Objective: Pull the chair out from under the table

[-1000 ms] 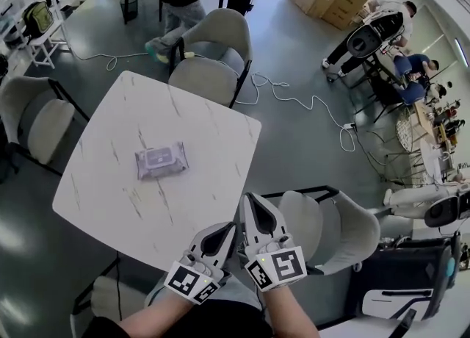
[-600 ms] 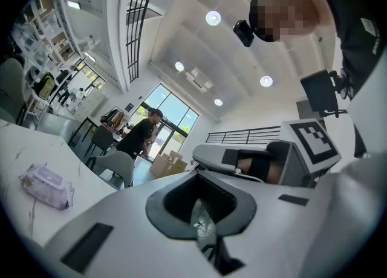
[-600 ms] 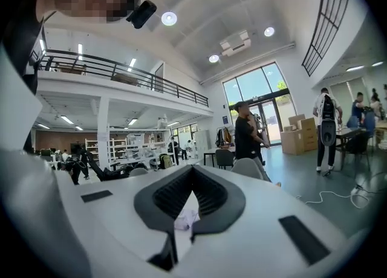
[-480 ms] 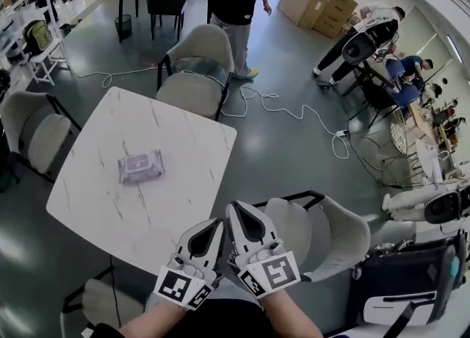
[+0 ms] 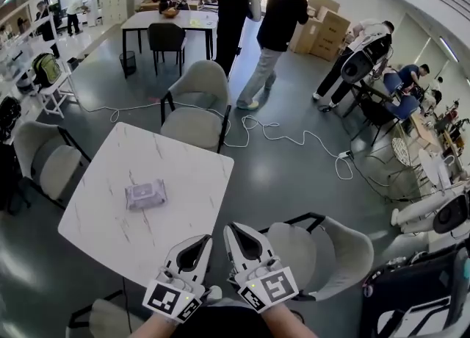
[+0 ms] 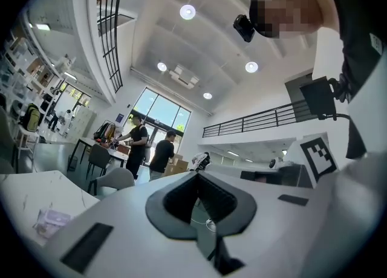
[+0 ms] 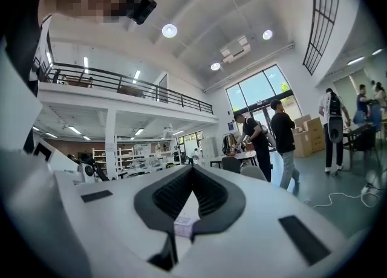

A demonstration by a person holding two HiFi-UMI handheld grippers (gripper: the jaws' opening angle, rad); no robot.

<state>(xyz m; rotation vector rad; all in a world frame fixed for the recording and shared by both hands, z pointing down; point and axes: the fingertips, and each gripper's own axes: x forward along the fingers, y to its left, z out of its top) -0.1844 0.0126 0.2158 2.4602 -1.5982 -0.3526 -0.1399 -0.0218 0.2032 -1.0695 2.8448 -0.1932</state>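
Note:
A white marble-look table [image 5: 110, 223] stands left of centre in the head view, with four grey shell chairs round it. One chair [image 5: 339, 245] is at the near right, just beyond my grippers. Another [image 5: 192, 101] is at the far side, one [image 5: 45, 162] at the left, and one [image 5: 99, 318] at the bottom left by the near edge. My left gripper [image 5: 197, 241] and right gripper [image 5: 236, 228] are side by side over the table's near corner. Both are shut and hold nothing. In the left gripper view the left gripper [image 6: 198, 175] points level across the room, as does the right gripper [image 7: 192, 168] in its own view.
A pack of wipes [image 5: 145, 194] lies on the table. White cables [image 5: 294, 138] trail over the grey floor beyond the far chair. Two people [image 5: 275, 31] stand by a dark table [image 5: 158, 22] at the back. Cardboard boxes [image 5: 323, 28], more people and equipment [image 5: 411, 307] fill the right side.
Both grippers have risen together and stay shut. The head view has lifted to take in more of the room. The people at the back have walked further away.

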